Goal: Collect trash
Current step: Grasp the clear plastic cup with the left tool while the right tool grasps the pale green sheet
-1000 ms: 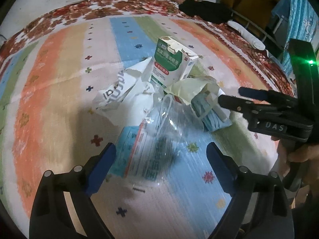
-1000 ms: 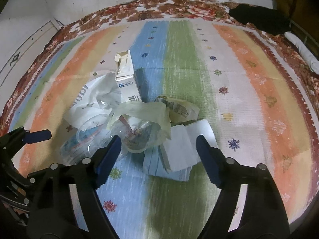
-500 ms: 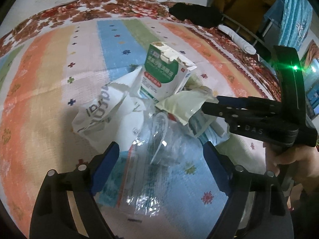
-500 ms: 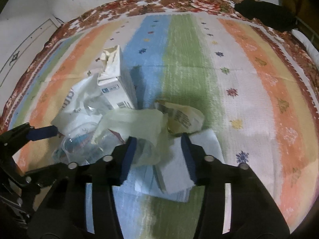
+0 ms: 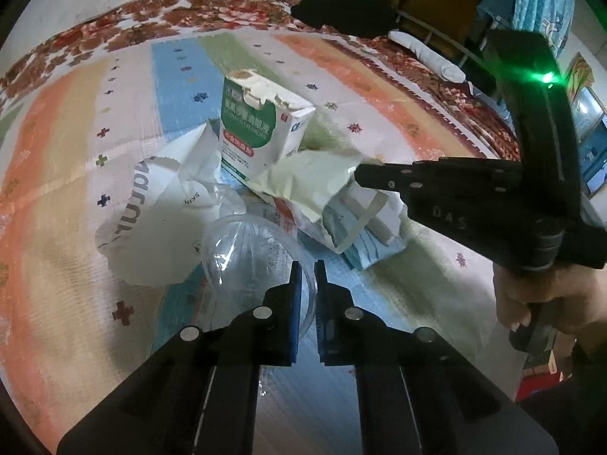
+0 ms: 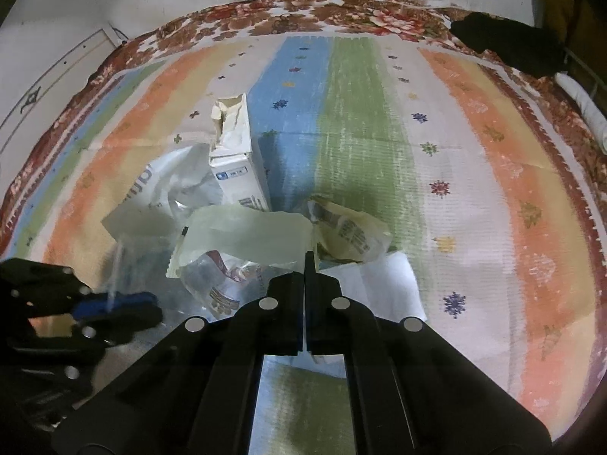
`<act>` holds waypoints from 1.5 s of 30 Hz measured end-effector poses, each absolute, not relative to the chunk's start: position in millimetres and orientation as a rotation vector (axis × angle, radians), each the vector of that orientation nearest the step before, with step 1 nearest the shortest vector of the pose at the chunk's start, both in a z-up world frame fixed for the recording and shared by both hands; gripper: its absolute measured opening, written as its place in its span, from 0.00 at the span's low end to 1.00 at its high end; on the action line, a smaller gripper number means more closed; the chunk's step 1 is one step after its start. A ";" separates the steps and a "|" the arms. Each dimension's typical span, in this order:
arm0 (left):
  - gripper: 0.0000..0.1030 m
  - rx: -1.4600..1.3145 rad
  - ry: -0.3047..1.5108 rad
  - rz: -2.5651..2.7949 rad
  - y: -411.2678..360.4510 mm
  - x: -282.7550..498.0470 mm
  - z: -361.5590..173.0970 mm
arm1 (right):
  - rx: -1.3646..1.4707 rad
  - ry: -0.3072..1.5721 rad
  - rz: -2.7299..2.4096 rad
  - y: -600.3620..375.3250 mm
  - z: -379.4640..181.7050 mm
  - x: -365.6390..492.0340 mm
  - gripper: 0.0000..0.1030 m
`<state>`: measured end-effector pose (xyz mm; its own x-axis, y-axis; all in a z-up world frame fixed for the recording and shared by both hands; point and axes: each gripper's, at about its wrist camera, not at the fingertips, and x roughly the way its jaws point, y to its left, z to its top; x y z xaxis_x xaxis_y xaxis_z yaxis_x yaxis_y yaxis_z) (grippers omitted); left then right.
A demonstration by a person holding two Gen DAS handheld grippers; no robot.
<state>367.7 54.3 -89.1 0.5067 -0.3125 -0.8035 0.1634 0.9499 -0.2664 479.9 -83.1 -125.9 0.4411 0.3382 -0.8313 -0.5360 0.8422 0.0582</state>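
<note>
A pile of trash lies on the striped cloth [image 5: 76,189]: a torn green-and-white box [image 5: 258,129], a crumpled white wrapper [image 5: 159,212], a pale green wrapper [image 5: 315,182], a blue face mask [image 5: 375,250] and a clear plastic bag [image 5: 250,258]. My left gripper [image 5: 308,276] is shut on the clear plastic bag's rim. My right gripper [image 6: 305,261] is shut on the pale green wrapper [image 6: 246,235]. It also shows from the side in the left wrist view [image 5: 360,174]. The box [image 6: 237,163] stands behind the wrapper.
A crumpled printed packet [image 6: 349,231] and white paper [image 6: 379,284] lie right of my right gripper. A black object [image 6: 508,45] sits at the cloth's far right corner. A white roll [image 5: 428,57] lies by the far edge.
Both grippers have closed: the left on the clear plastic bag, the right on the pale green wrapper. Both have moved in closer to the pile.
</note>
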 end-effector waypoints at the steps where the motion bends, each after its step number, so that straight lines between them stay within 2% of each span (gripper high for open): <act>1: 0.06 -0.160 1.001 -0.278 54.5 366.4 -87.6 | -0.228 0.973 0.546 -84.4 -125.2 479.5 0.00; 18: 0.06 -0.143 1.005 -0.068 65.3 331.4 -37.7 | -0.218 0.918 0.569 -97.5 -81.2 430.4 0.00; 36: 0.06 -0.203 0.930 -0.072 48.1 277.0 8.0 | -0.220 0.819 0.593 -114.2 -28.7 368.6 0.00; 45: 0.06 -0.269 0.894 -0.064 57.0 252.7 22.2 | -0.160 0.840 0.599 -135.1 -13.8 345.8 0.00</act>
<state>252.7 57.0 22.2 0.6270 -0.1663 -0.7611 -0.0568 0.9646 -0.2575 345.8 -135.1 -13.8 0.5144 0.4347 -0.7392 -0.5570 0.8248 0.0974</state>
